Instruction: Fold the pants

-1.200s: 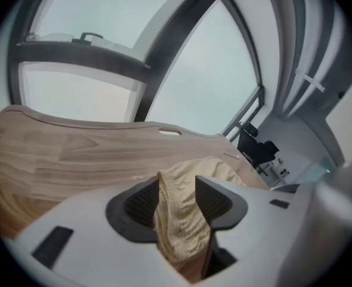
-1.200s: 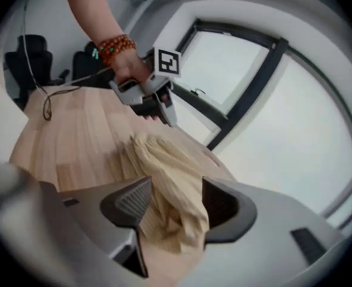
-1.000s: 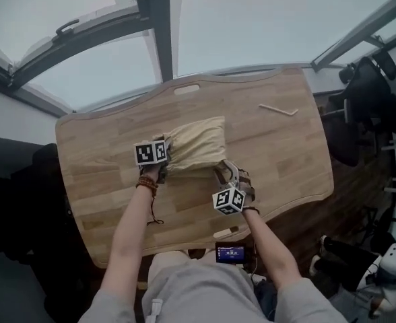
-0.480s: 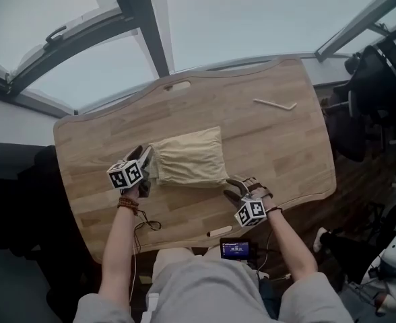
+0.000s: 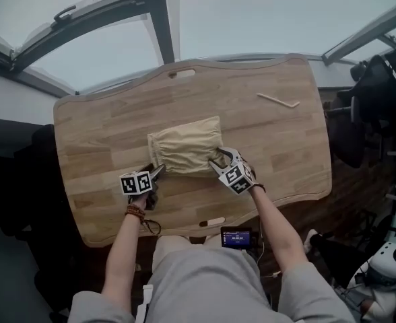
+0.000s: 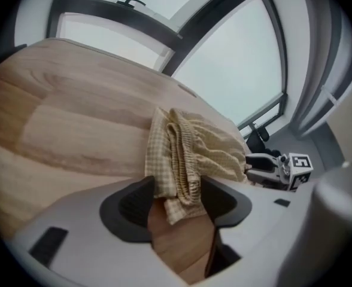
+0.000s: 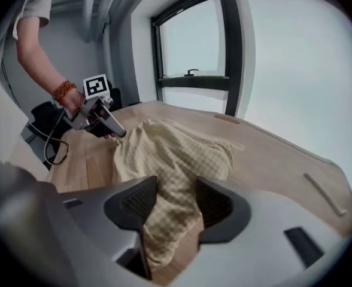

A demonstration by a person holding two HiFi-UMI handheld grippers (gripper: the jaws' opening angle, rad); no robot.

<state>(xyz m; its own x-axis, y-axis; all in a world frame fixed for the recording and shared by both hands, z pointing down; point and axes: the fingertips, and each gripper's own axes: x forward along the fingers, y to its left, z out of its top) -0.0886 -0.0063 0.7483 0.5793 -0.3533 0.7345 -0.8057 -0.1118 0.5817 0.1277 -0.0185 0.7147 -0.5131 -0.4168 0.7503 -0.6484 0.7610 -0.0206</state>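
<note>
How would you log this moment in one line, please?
pants: folded on table | left gripper: jaws just opening, pants between | right gripper: jaws just opening, pants between

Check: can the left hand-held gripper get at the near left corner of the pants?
Probably yes. The left hand-held gripper has just been opening its jaws, and the corner of the pants already lies between them; nothing blocks it.

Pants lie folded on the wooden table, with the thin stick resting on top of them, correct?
No. The thin stick lies on bare table, apart from the folded pants, toward the far right corner; the head view shows it.
</note>
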